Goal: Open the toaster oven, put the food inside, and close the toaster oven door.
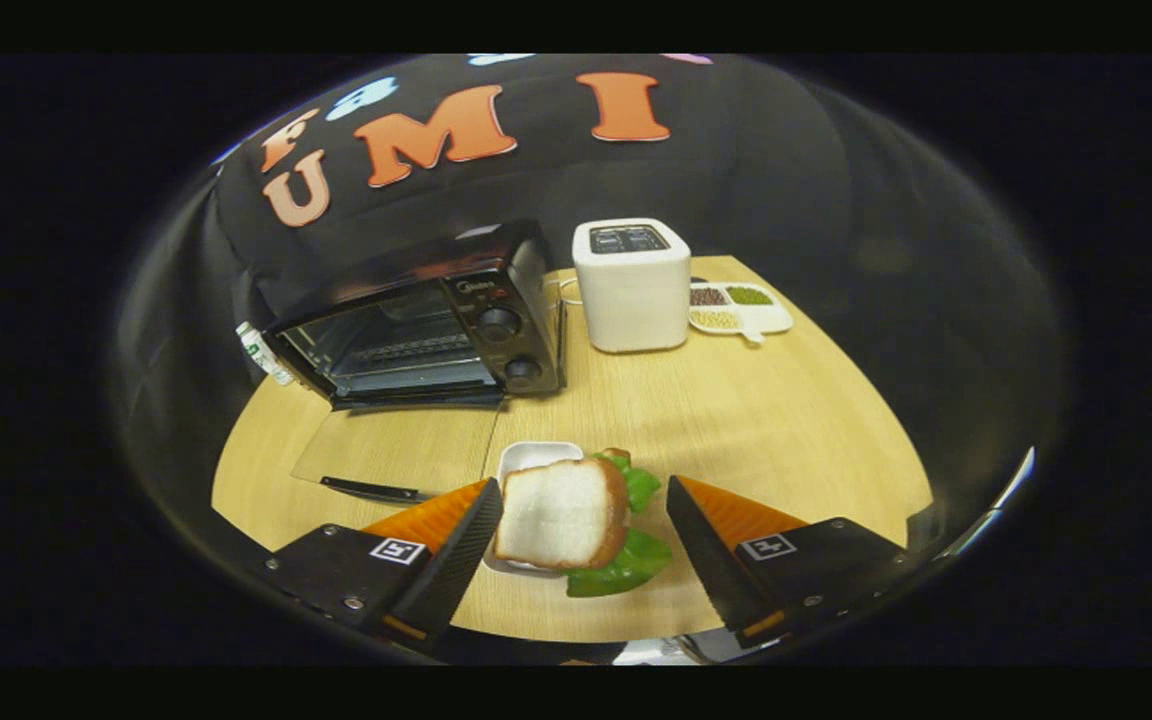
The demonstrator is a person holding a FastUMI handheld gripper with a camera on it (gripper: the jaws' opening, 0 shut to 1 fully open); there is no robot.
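Tongs at bottom centre of frame, spread wide, grasping nothing. The food, a toy sandwich w/ white bread slice on top, brown crust and green lettuce leaves sticking out, sits between the two fingers, on a small white rectangular dish whose far rim shows just beyond the bread. The left finger looks v. close to the bread's left edge, maybe touching; can't tell for sure. The right finger stands clearly apart from it, gap over the lettuce side.

Key relation: the sandwich lies flat, bread face up, long axis running roughly away from the tongs toward the oven, so the fingers flank its two long sides. Closing should pinch it across the short width, imo.

Black toaster oven w/ two round knobs on its right panel is at upper left of frame, beyond the sandwich and to the left. Its glass door w/ dark handle already lies folded down flat on the round light-wood desk, rack visible inside. So opening looks done; the pick-up of food is the step in hand.

Also on desk: white box-shaped toaster at upper centre, and right of it a white divided dish of beans. Neither in the way.
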